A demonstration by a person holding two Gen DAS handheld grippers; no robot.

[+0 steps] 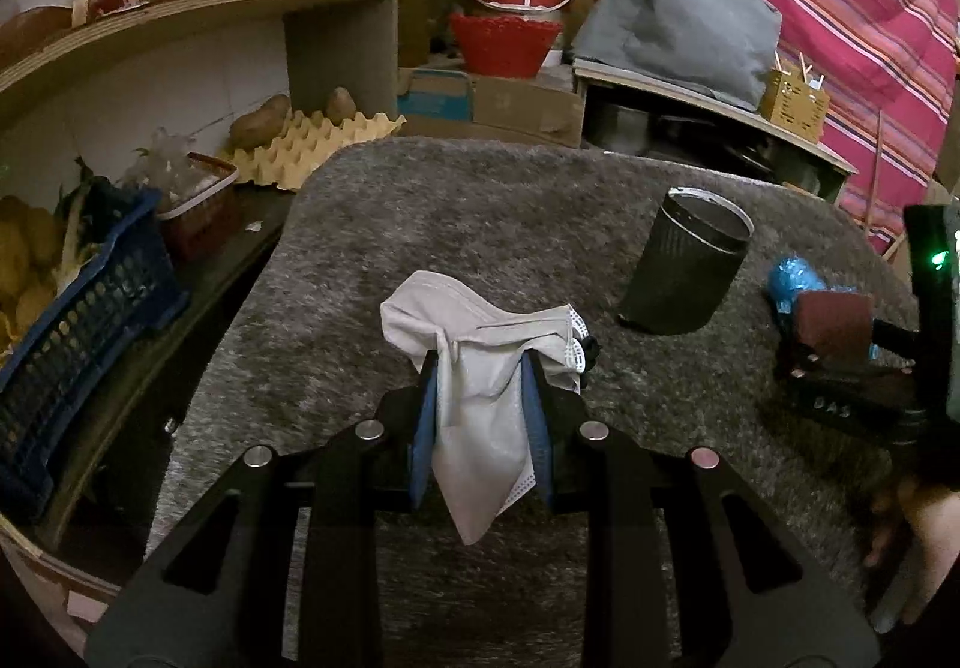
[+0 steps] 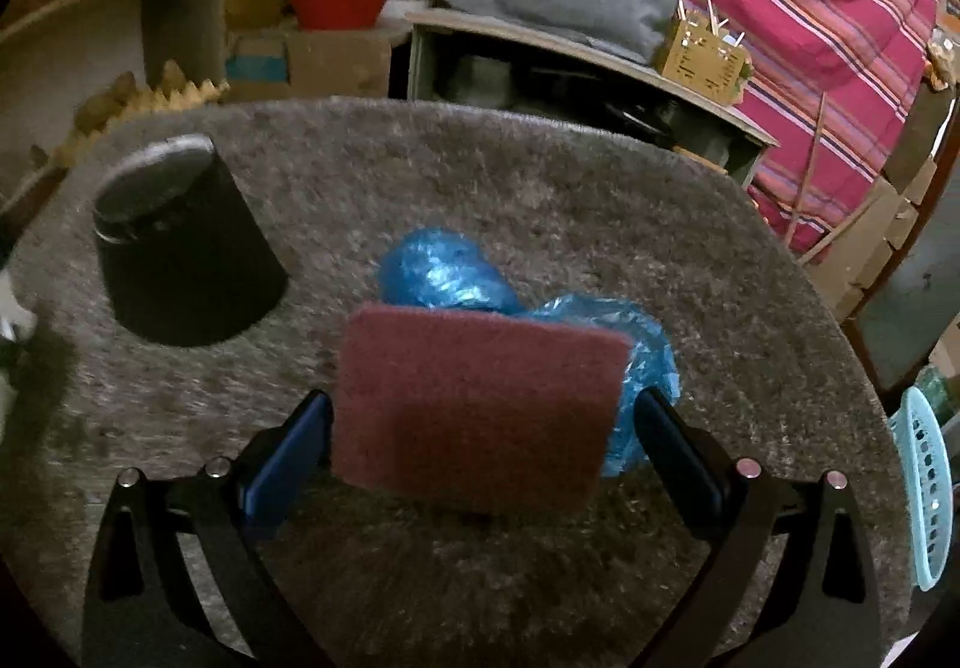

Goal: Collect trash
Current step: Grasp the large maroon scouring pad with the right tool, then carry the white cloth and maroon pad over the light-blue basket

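Pad (image 2: pixel 480 404) hides part of blue bag (image 2: pixel 444 272), right of bin (image 2: pixel 180 242). Right gripper (image 2: pixel 480 428) wide, holding pad; left gripper (image 1: pixel 480 386) pinching mask (image 1: pixel 480 368), left of bin.

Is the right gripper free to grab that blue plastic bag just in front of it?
Probably not: the right gripper already has a maroon scouring pad between its fingers, covering part of the blue plastic bag behind it.

From each wrist we look forward and down, close over the grey fuzzy tabletop (image 1: pixel 420 224), both views sharing the black ribbed bin (image 1: pixel 684 272) (image 2: pixel 180 254) and crumpled blue plastic bag (image 1: pixel 795 278) (image 2: pixel 444 272).
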